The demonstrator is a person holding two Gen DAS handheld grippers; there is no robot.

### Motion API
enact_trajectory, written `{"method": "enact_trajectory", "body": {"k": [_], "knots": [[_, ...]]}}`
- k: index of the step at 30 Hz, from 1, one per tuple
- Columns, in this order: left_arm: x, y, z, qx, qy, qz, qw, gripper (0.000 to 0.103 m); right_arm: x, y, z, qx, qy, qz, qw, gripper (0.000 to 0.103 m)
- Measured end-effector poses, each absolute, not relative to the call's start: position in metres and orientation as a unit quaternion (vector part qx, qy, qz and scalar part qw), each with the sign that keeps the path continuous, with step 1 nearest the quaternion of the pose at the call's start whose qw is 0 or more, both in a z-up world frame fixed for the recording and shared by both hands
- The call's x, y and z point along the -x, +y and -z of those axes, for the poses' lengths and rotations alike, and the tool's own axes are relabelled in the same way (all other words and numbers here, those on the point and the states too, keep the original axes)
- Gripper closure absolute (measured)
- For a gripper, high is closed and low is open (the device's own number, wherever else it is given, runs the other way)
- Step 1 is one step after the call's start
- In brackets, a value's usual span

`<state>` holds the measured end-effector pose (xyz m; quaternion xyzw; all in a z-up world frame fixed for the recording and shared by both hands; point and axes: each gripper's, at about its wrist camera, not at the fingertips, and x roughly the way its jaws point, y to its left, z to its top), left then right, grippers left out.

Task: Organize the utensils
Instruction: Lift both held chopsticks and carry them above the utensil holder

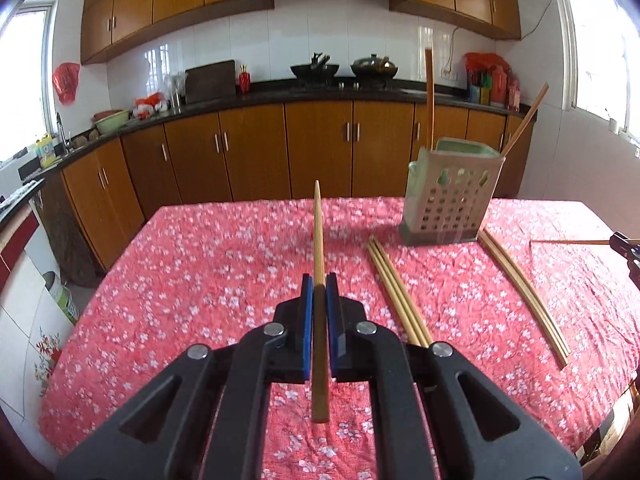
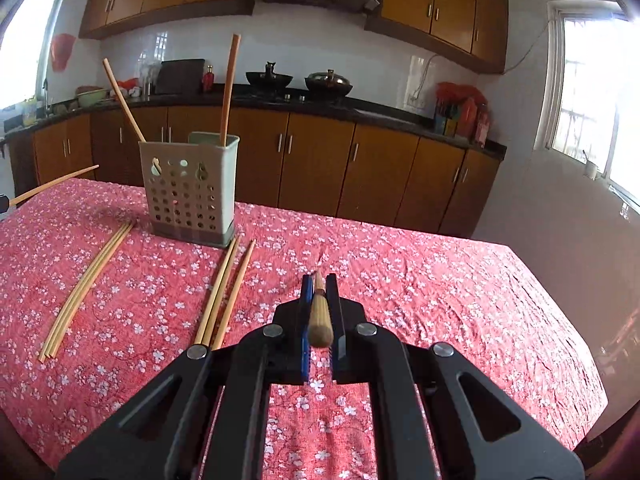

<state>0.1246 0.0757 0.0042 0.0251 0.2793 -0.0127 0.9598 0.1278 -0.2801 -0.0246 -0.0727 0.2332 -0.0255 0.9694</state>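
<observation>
the left gripper [image 1: 319, 280] had its jaws clenched on a single chopstick [image 1: 318, 232], which pointed forward and rose clear of the worktop [image 1: 200, 260] with its pink flowered cloth. the right gripper [image 2: 319, 280] likewise had its jaws clamped on another chopstick [image 2: 319, 316], its blunt end toward the camera. a perforated utensil holder [image 2: 188, 192] stood upright near the far edge of the worktop, with two chopsticks [image 2: 229, 88] standing in it, one nearly upright and one leaning outward. two bundles of loose chopsticks lay flat on the cloth, one bundle [image 1: 396, 292] at each side of the holder, the right-hand bundle [image 2: 226, 288] touching its base.
</observation>
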Motion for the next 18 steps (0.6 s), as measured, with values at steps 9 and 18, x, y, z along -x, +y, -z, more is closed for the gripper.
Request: {"method": "enact_trajectory", "body": {"k": [9,18], "knots": [[-0.12,0.078,-0.037,-0.015,0.242,0.027,0.97,0.095,-0.127,-0.284,-0.004,0.043,0.192,0.023,0.98,0.096],[-0.125,0.08,-0.032,-0.013,0.253,0.024,0.967,0.095,-0.128,-0.285,-0.002,0.031,0.192,0.022,0.981,0.096]]}}
